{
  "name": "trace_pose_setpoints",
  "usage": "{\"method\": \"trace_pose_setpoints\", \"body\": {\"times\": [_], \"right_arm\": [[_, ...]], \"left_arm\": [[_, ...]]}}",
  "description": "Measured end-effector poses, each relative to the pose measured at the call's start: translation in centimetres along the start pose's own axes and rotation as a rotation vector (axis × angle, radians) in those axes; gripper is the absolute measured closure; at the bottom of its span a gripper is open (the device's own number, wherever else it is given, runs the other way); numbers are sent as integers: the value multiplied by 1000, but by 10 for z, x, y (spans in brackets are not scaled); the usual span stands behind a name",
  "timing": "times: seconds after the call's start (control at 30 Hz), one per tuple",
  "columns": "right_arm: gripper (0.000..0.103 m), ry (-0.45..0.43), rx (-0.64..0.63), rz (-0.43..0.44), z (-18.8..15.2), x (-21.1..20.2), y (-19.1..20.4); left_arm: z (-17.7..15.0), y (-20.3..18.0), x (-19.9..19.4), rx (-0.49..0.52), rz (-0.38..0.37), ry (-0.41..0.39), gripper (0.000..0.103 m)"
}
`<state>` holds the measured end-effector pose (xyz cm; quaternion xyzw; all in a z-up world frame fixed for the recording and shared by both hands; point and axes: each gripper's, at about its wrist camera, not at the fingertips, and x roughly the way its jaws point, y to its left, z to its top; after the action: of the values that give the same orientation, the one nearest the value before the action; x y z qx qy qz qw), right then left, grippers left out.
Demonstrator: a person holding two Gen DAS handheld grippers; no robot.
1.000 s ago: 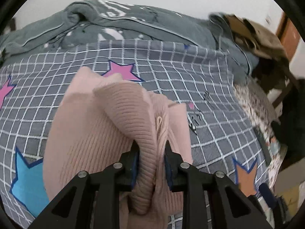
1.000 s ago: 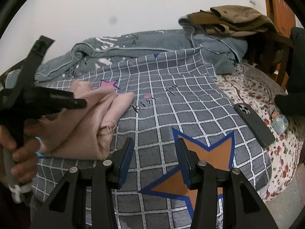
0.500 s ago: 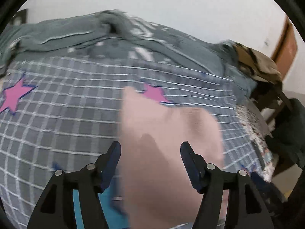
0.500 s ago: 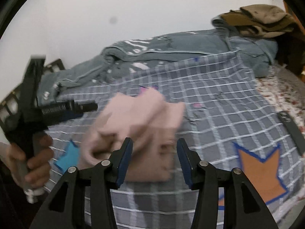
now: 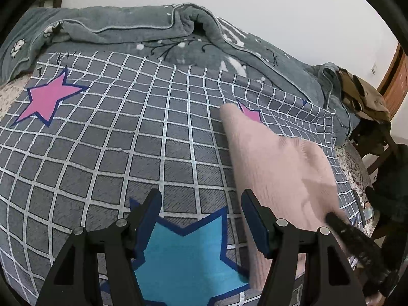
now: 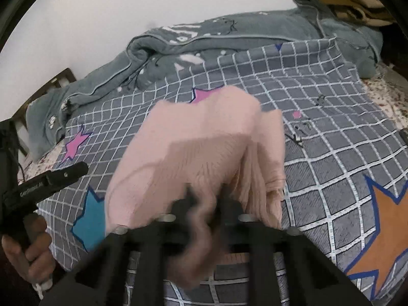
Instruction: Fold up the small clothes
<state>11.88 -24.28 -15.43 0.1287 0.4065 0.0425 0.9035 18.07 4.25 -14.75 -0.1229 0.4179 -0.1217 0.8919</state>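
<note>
One pink knitted garment [image 6: 204, 153] lies bunched on the grey checked bedspread [image 5: 127, 140], covering part of a small pink star. The right gripper [image 6: 206, 199] has just been closing and now pinches a fold of the knit's near edge between its jaws. The left gripper [image 5: 201, 211] stands well open with nothing in it, over the blue star [image 5: 183, 257], the garment just beside its right finger. I count four stars: two pink, one blue, one orange [image 6: 390, 229]. One grey-green blanket [image 5: 153, 28] is heaped behind.
</note>
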Motion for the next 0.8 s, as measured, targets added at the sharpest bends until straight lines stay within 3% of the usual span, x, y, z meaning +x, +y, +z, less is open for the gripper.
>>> {"method": "trace_pose_setpoints", "body": {"times": [0.13,0.2,0.27,0.33,0.37,0.47,0.57,0.67,0.73,0.77,0.8], "right_arm": [[92,-170,2,62,1,-42,-18],[92,-224,20,35,-1,-55,-29],[89,-190,49,3,-8,-42,-44],[85,-59,53,2,-12,-12,-51],[80,-35,52,15,-13,-5,-52],[62,-78,24,5,-11,-13,-48],[54,-142,12,14,3,-23,-43],[54,-117,25,9,18,-7,-41],[55,-52,27,-8,23,15,-40],[75,-17,25,-6,22,23,-39],[77,-10,16,17,22,28,-39]], "left_arm": [[-4,-1,1,5,-17,6,40],[-6,-3,1,12,-23,9,40],[-8,-7,5,22,-33,20,40],[-9,-11,8,33,-34,32,40],[-10,-13,8,38,-38,33,40],[-10,-20,6,61,-58,21,40],[-8,-25,7,66,-63,18,40],[-5,-29,9,67,-68,24,40],[-5,-31,9,71,-61,20,40],[-5,-31,8,73,-59,20,40],[-6,-32,8,76,-54,22,40]]}}
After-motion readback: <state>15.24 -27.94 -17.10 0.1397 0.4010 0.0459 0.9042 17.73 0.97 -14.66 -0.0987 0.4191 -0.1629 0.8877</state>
